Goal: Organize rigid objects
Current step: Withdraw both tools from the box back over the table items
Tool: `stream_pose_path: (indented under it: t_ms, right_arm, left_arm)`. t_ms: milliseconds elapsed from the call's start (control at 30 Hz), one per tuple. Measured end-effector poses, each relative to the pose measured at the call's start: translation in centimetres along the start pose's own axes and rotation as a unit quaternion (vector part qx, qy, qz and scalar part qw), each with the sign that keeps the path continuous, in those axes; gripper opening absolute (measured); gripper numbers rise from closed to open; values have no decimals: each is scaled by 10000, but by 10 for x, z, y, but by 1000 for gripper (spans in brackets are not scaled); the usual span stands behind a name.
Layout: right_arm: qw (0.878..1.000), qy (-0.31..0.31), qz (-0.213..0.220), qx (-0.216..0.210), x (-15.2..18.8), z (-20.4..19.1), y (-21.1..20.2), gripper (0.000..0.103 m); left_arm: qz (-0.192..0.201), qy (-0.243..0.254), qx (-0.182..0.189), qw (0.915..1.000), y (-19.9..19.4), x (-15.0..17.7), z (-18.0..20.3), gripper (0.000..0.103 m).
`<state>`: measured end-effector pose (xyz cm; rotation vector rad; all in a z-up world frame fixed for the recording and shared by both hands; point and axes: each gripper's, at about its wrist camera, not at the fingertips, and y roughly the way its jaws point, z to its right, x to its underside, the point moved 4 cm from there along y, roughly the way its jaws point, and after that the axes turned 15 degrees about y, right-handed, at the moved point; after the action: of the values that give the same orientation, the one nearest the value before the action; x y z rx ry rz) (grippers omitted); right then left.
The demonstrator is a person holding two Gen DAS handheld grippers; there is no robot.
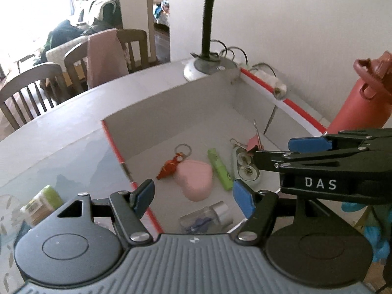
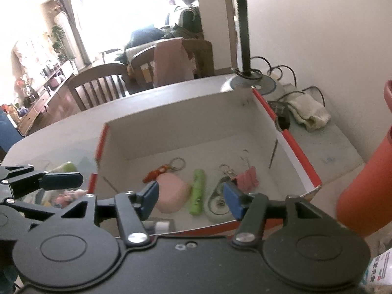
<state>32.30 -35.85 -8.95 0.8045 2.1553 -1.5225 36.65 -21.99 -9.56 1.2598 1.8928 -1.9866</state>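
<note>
The left gripper [image 1: 193,197] has its blue-padded jaws spread wide, with nothing between them. The right gripper [image 2: 191,199] is likewise spread and unladen, reaching in at three o'clock of the left.

Pink heart case [image 1: 197,180] lies flat inside box [image 1: 171,112].

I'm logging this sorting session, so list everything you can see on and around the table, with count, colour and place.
Cardboard box: one, white inside, red edges, on table.
Pink heart-shaped case: one, in box.
Red keychain figure: one, in box, beside the case.
Green tube: one, in box.
Pink binder clip: one, in box.
Round tape dispenser: one, clear, in box.
Clear small bottle: one, silver cap, box's near edge.
Red water bottle: one, right of box.
Grey desk lamp: one, behind box.
Left gripper: fingers open.
Right gripper: fingers open.
</note>
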Motion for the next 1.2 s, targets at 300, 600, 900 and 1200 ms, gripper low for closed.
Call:
stream_pose_path:
  t_ms: [300, 600, 900, 1200]
  right_arm:
    - [9993, -132, 110, -342, 7, -26, -26, 65]
    - [9966, -407, 147, -695, 23, -57, -46, 75]
    - [9912, -754, 259, -1052, 39, -96, -59, 88]
    - [9884, -834, 119, -1263, 61, -127, -51, 95]
  left_arm:
    - [245, -294, -69, 9992, -42, 18, -20, 70]
    - [342, -798, -101, 9962, -82, 52, -47, 70]
    - [486, -1217, -480, 9902, -124, 96, -82, 82]
    - [488, -1565, -568, 9848, -145, 144, -111, 84]
